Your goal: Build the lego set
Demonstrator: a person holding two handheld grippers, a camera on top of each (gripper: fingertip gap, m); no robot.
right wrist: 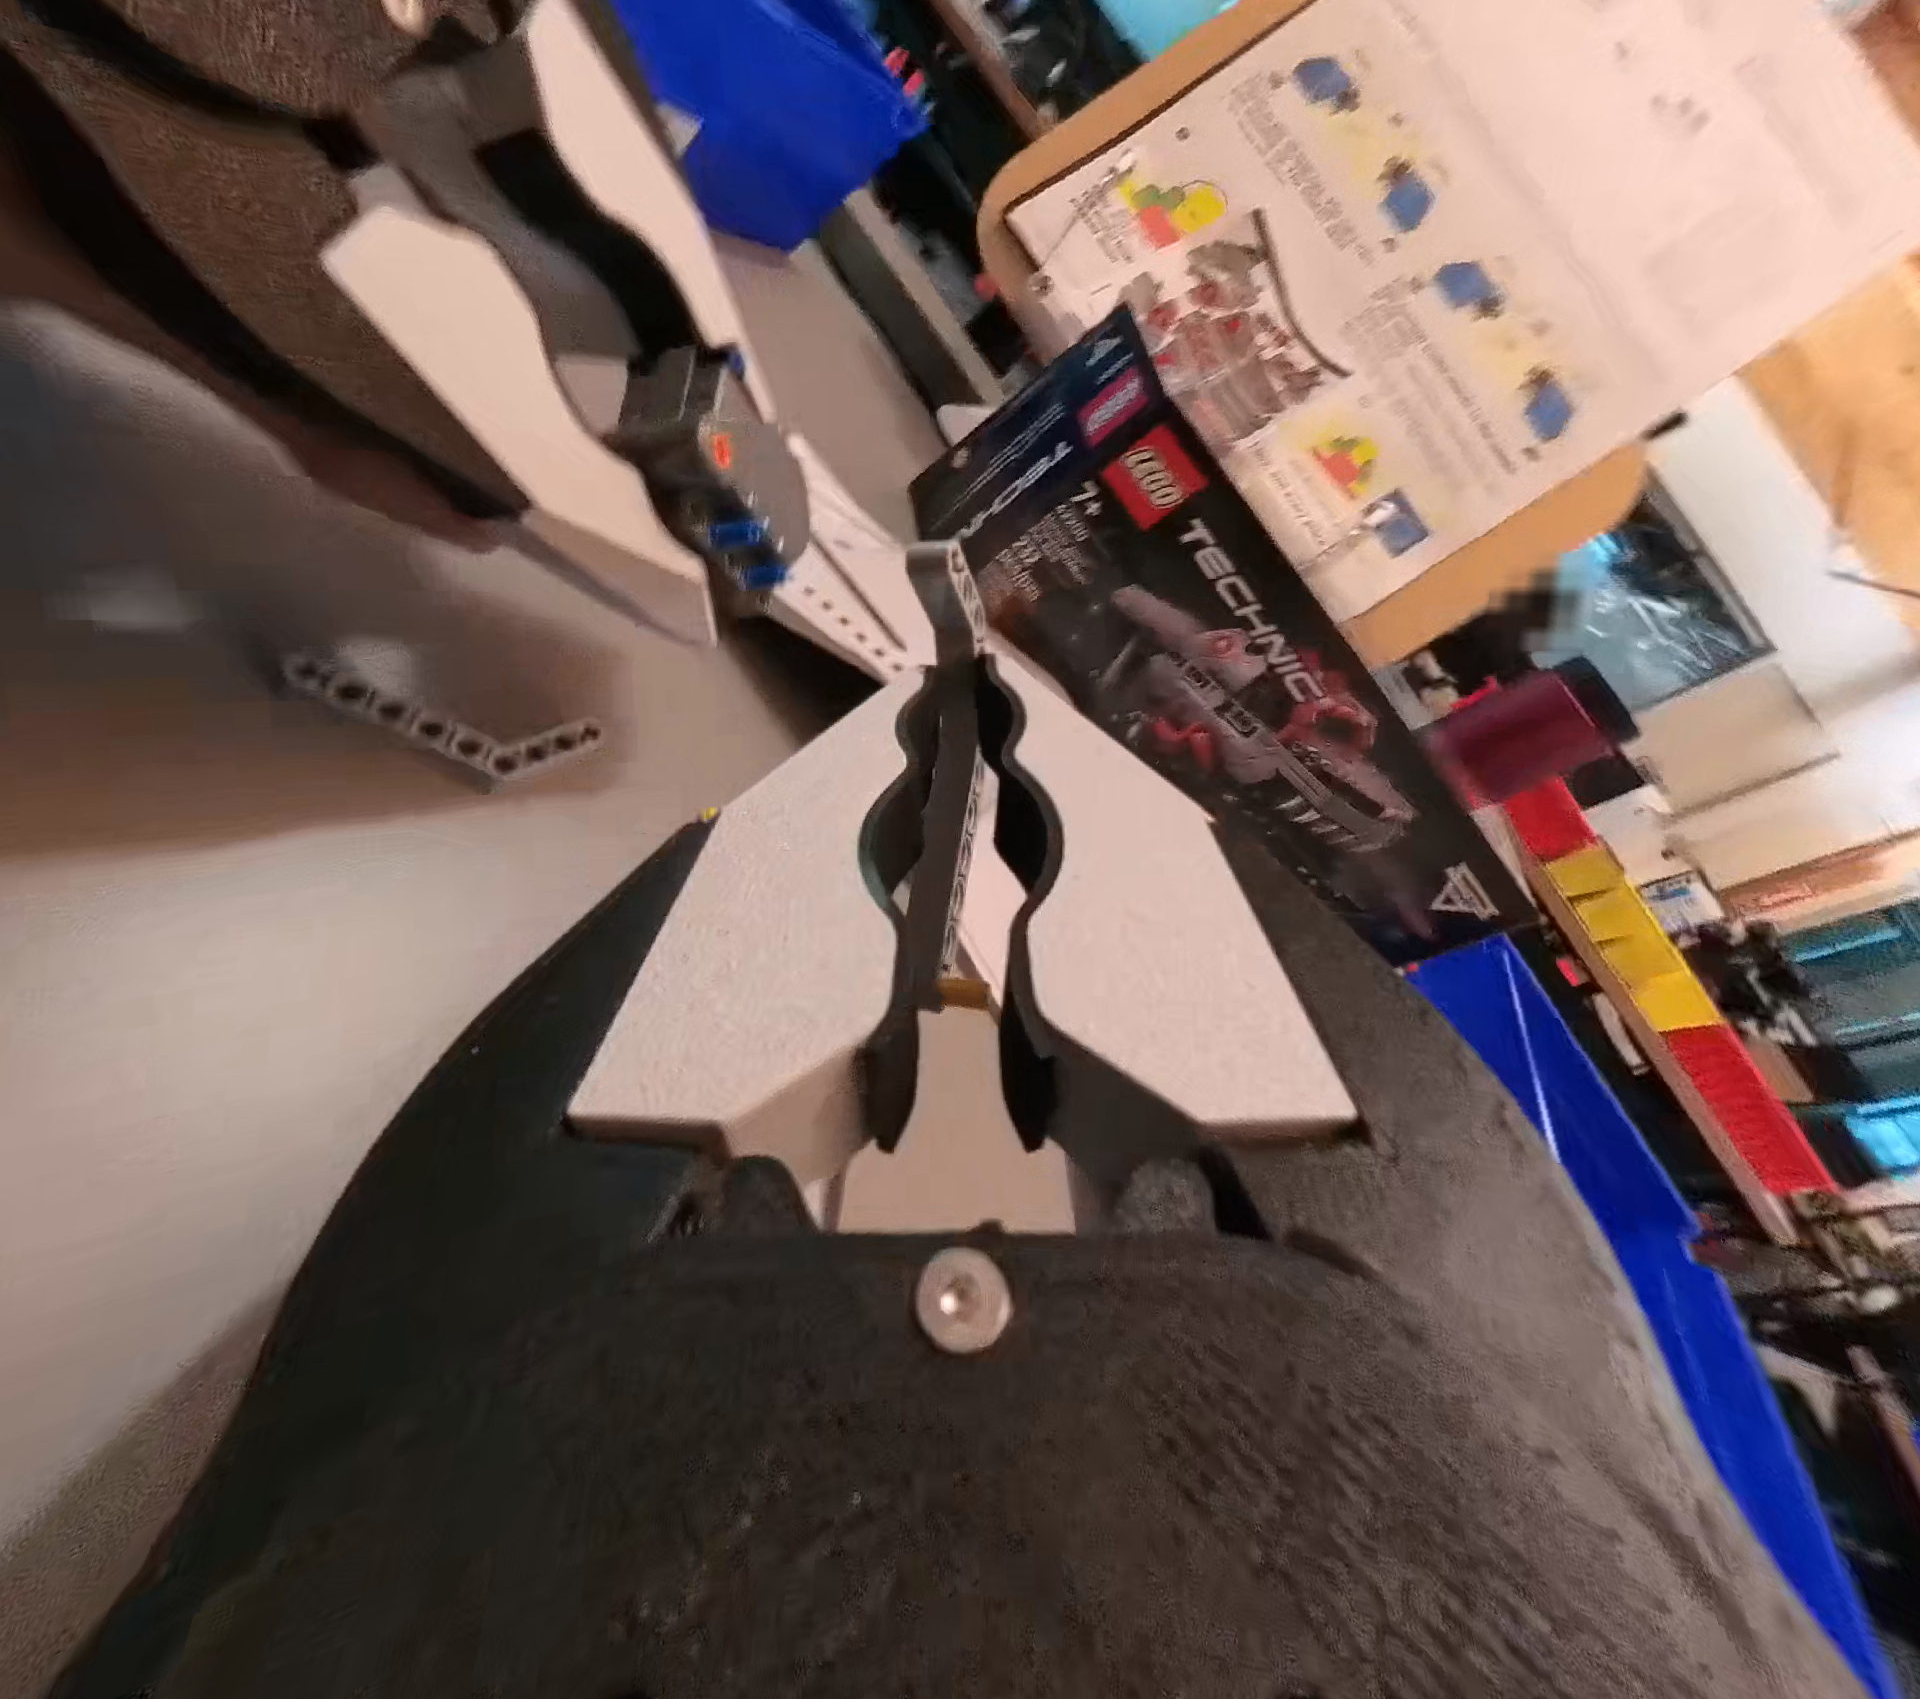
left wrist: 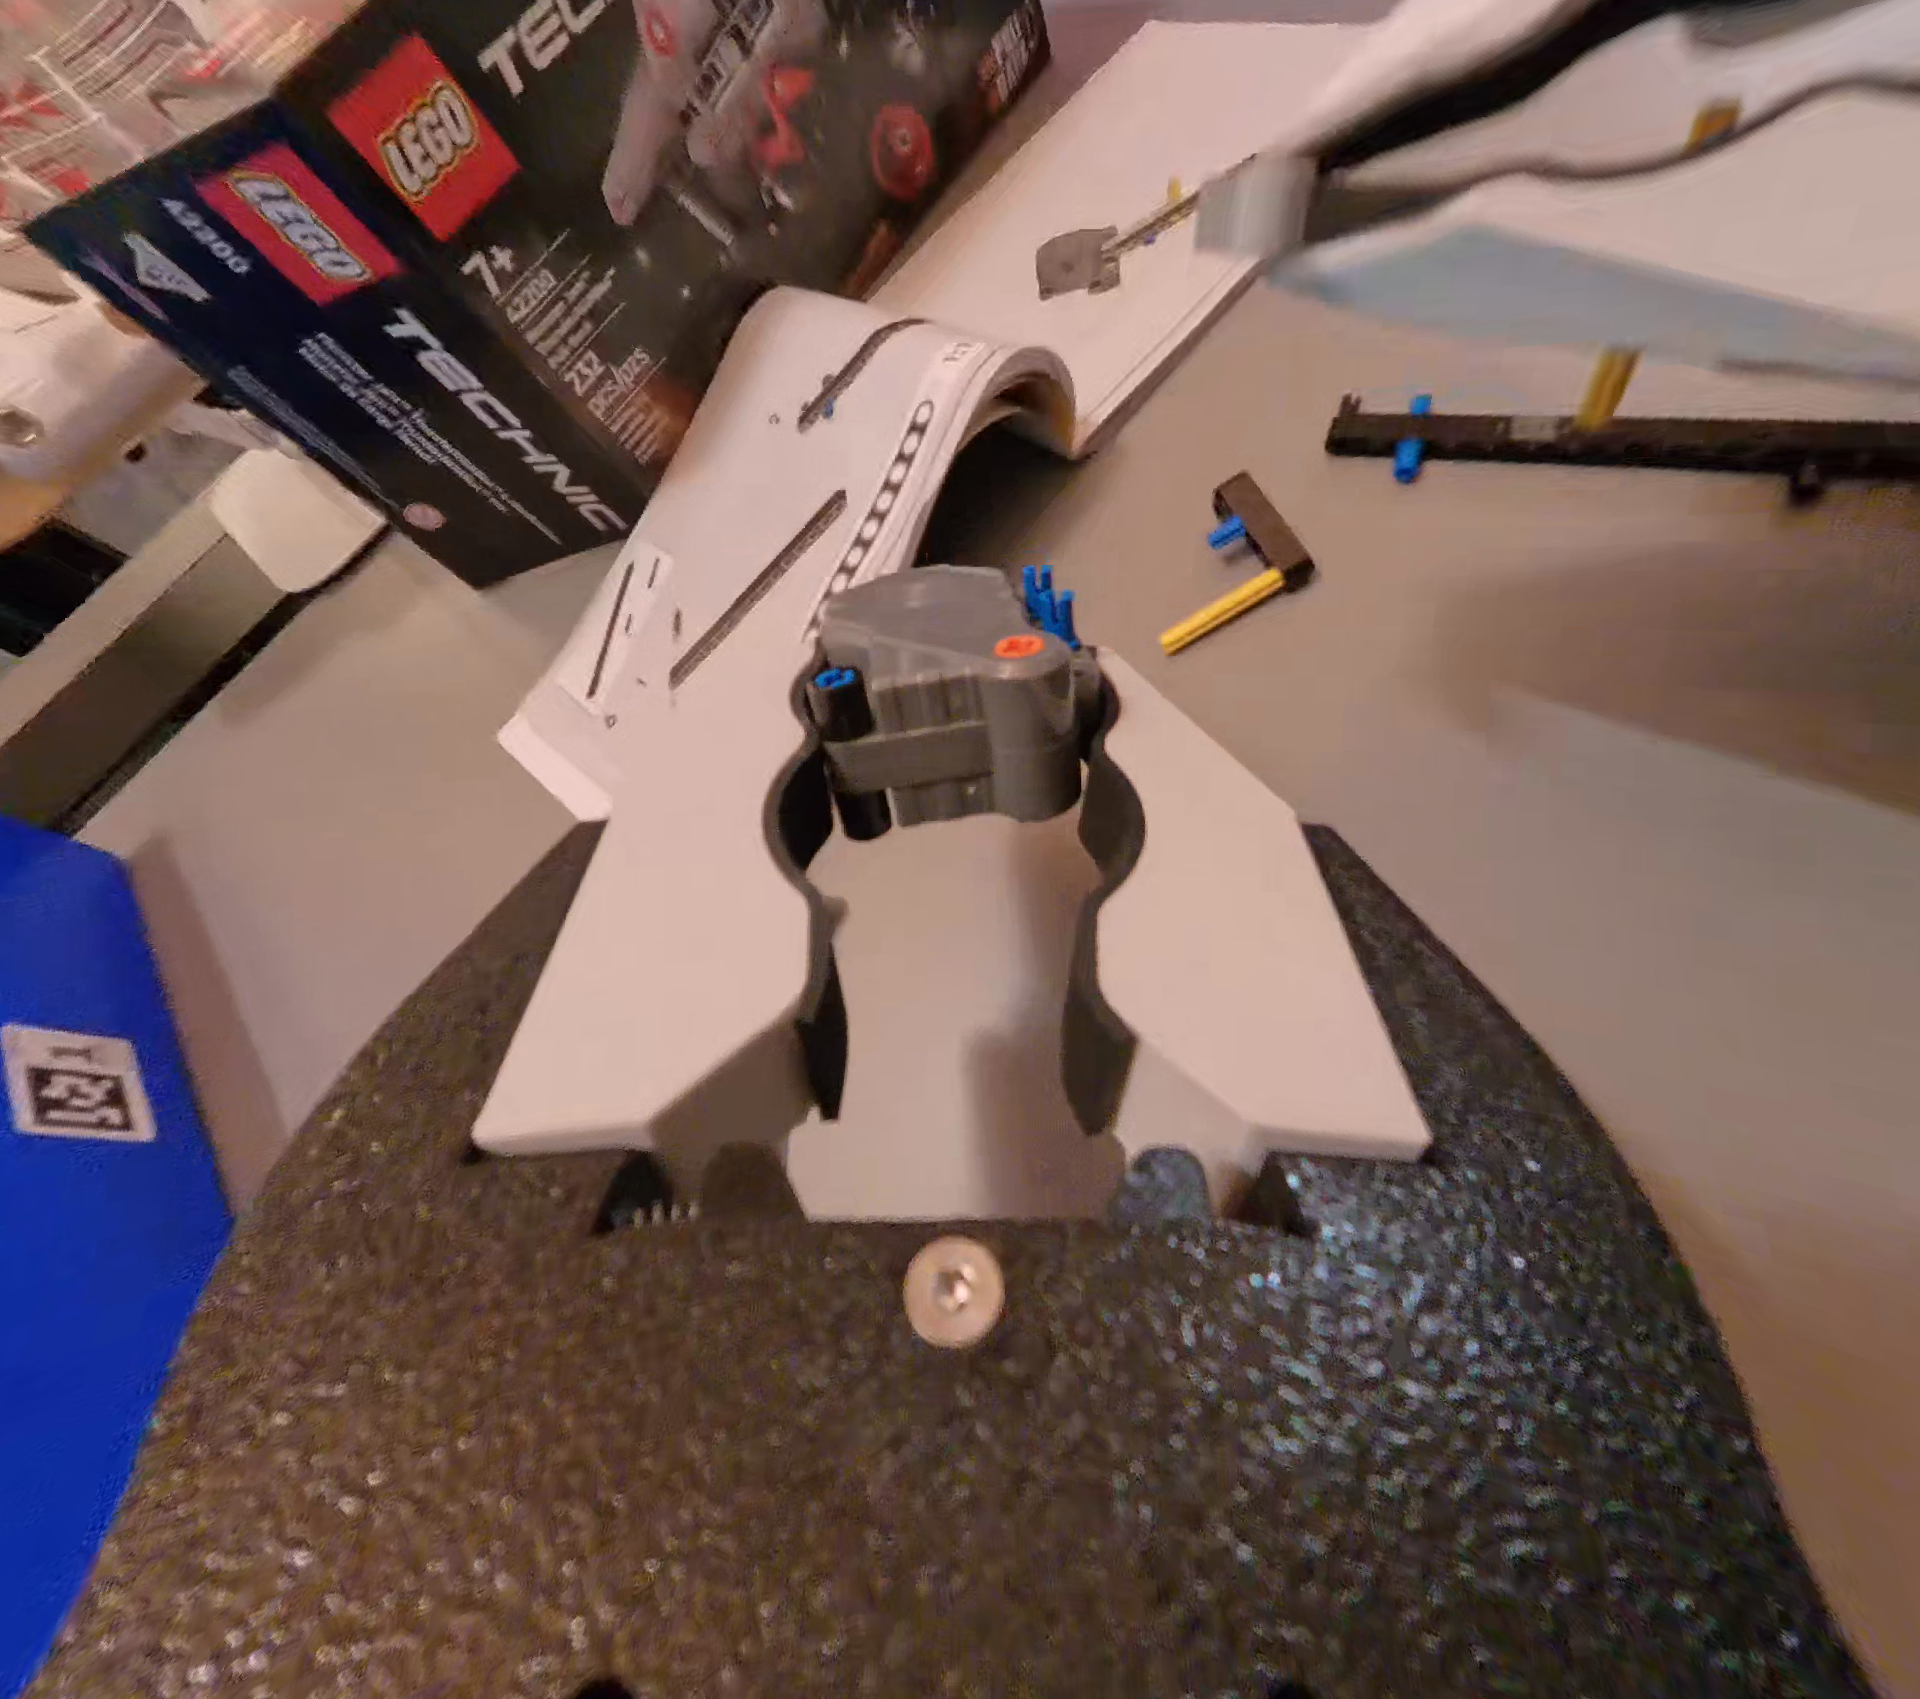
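My left gripper (left wrist: pixel 951 704) is shut on a grey motor-like block (left wrist: pixel 935 662) with blue pins and an orange dot, and holds it above the table. It also shows at the upper left of the right wrist view (right wrist: pixel 727 496). My right gripper (right wrist: pixel 951 704) is shut on a long black beam (right wrist: pixel 940 839) that runs lengthwise between the fingers, with a grey piece (right wrist: pixel 935 579) at its far end. In the left wrist view the right gripper (left wrist: pixel 1351 174) is blurred at the upper right, the grey piece (left wrist: pixel 1247 200) at its tip.
An open instruction booklet (left wrist: pixel 790 486) and the set's box (left wrist: pixel 623 195) lie ahead. On the table are a long black beam with blue pin and yellow axle (left wrist: pixel 1621 444), a small black piece with yellow axle (left wrist: pixel 1262 537), and a grey bent beam (right wrist: pixel 447 724). A blue bin (left wrist: pixel 83 1130) stands left. Some 8 centimetres of space lies between my two pairs of fingers.
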